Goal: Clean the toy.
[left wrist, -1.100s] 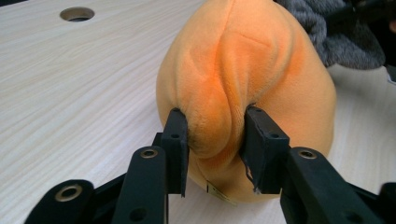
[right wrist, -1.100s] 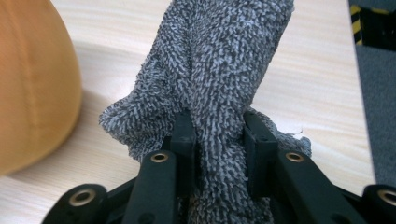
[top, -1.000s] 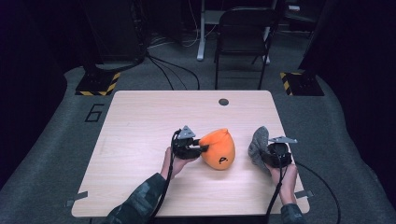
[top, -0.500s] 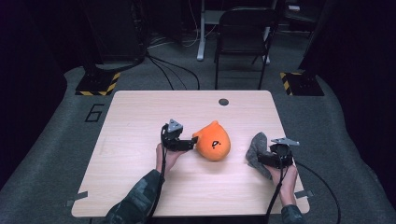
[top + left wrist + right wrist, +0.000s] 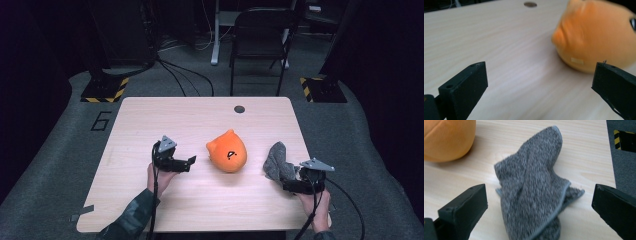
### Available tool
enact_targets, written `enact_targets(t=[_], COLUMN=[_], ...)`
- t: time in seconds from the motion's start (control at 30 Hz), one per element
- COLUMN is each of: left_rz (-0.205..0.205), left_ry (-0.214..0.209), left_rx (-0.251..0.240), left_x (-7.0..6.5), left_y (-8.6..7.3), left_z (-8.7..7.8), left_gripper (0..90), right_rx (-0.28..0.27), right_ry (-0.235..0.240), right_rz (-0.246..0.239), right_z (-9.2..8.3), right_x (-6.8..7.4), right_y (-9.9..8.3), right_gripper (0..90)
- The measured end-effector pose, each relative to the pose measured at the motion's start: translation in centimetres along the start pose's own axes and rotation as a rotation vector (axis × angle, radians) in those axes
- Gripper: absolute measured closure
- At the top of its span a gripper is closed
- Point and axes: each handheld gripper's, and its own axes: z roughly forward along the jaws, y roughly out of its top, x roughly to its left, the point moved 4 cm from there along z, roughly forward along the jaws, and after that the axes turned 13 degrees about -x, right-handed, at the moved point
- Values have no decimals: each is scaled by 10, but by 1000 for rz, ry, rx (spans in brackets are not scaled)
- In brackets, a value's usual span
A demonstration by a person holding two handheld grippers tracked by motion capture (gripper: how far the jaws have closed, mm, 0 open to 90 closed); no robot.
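From above we logged, left to right on the table (image 5: 150,115): left gripper (image 5: 190,161), orange plush toy (image 5: 227,152), grey cloth (image 5: 277,161), right gripper (image 5: 290,179). The left gripper view added a pale tag on the toy, which lay clear ahead of jaws that had just been opening, now wide and empty. The right gripper view showed the cloth's nubby weave, bunched between jaws likewise just opened, untouched.

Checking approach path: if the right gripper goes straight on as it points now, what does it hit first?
The grey cloth: it lies crumpled straight ahead of the open right gripper, between the jaw lines. The orange plush sits off to one side, probably missed.
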Motion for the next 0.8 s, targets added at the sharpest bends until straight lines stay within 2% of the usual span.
enact_targets(t=[0.1,0.2,0.3,0.33,0.43,0.47,0.53,0.6,0.67,0.73,0.8], left_rz=[38,48,41,54,52,47,36,33,55,69,63], left_ry=[2,10,28,39,53,50,61,54,62,63,56], left_rx=[34,61,111,139,176,189,184,193,205,217,226], left_x=[4,13,24,27,34,36,38,40,41,41,41], left_y=[-15,-29,-48,-55,-69,-71,-73,-75,-75,-75,-76], left_z=[-18,-32,-40,-43,-47,-48,-49,-48,-46,-45,-44], left_gripper=[1,1,0,0,0,0,0,0,0,0,0], right_rx=[9,25,58,68,92,93,97,106,94,96,98], right_ry=[5,14,16,15,-11,4,5,13,22,36,41], right_rz=[-27,-24,-35,-44,-75,-67,-63,-50,-31,-36,-38], right_z=[-5,-7,-6,-5,-4,-4,-1,2,3,2,2], right_x=[-3,-6,-10,-12,-15,-17,-19,-19,-21,-22,-23], right_y=[-13,-26,-38,-43,-51,-53,-56,-61,-62,-62,-63], right_gripper=[0,0,0,0,0,0,0,0,0,0,0])
